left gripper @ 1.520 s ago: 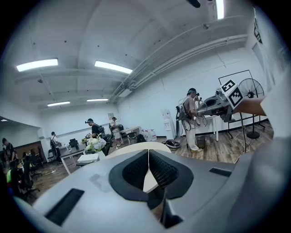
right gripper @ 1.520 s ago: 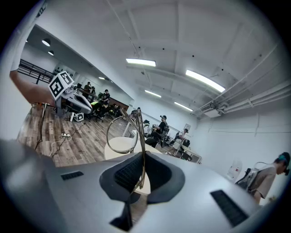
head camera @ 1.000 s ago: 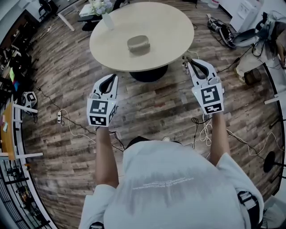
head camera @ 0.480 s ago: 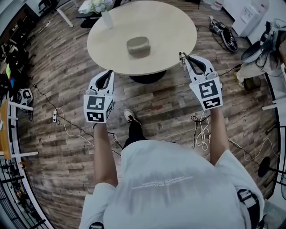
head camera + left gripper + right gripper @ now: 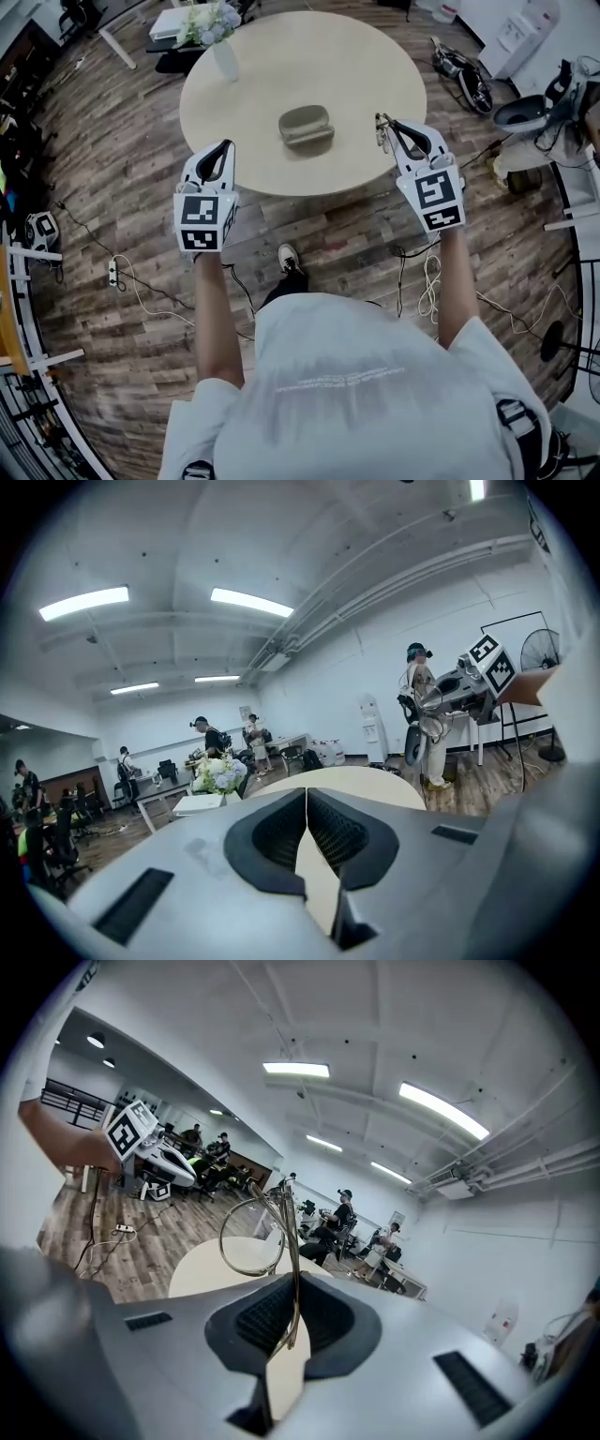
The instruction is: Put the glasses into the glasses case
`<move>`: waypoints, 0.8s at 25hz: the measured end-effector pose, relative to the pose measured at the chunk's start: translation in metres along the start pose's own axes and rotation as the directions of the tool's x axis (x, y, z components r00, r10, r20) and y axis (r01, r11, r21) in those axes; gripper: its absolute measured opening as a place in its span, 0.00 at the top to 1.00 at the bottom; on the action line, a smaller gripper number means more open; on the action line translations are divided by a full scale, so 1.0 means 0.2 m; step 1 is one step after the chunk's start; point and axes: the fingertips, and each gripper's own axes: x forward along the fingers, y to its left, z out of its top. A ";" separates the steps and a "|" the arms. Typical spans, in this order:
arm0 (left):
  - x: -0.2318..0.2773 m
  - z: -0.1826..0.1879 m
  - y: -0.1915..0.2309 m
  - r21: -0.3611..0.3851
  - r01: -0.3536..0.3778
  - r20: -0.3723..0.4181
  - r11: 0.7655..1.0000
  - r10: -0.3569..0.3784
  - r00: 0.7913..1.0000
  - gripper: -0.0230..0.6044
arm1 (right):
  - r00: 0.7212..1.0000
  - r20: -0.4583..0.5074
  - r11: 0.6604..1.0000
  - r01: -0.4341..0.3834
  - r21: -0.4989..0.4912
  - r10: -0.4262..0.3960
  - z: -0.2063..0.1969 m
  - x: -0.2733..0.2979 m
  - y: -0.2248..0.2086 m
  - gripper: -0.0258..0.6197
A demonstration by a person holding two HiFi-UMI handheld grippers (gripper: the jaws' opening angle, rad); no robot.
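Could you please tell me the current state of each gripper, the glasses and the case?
left gripper: jaws shut, empty.
right gripper: jaws shut on the glasses.
glasses: held in the air, outside the case.
glasses case: lying on the table, appears open.

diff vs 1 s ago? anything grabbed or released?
The person stepped up to the table. Both grippers were over the floor short of it and now reach its near edge, with the glasses case closer ahead. Nothing grabbed or released. Unchanged: right gripper shut on the glasses, left gripper shut and empty, case on the table.
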 end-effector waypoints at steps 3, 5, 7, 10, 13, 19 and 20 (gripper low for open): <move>0.09 -0.02 0.12 -0.004 0.032 -0.011 0.999 -0.032 0.999 0.94 | 1.000 -0.023 1.000 0.000 -0.004 0.000 0.06 0.15 0.01 0.94; 0.16 -0.05 0.17 -0.008 0.062 -0.026 0.998 -0.062 0.998 0.94 | 0.999 -0.040 1.000 -0.008 -0.011 0.007 0.08 0.24 0.03 0.94; 0.22 -0.09 0.21 -0.015 0.091 -0.037 0.996 -0.092 0.995 0.94 | 0.998 -0.060 1.000 -0.019 -0.016 0.018 0.09 0.33 0.05 0.94; 0.29 -0.13 0.24 -0.032 0.133 -0.044 0.991 -0.134 0.990 0.94 | 0.995 -0.090 0.999 -0.041 0.000 0.040 0.08 0.46 0.08 0.94; 0.35 -0.19 0.25 -0.053 0.179 -0.059 0.982 -0.182 0.982 0.94 | 0.990 -0.128 0.998 -0.061 0.009 0.062 0.05 0.58 0.11 0.94; 0.40 -0.35 0.29 -0.087 0.219 -0.099 0.972 -0.227 0.969 0.94 | 0.971 -0.219 0.990 -0.118 -0.076 0.098 -0.04 0.80 0.24 0.93; 0.41 -0.38 0.30 -0.096 0.216 -0.107 0.972 -0.225 0.968 0.94 | 0.964 -0.238 0.986 -0.140 -0.087 0.116 -0.08 0.84 0.27 0.94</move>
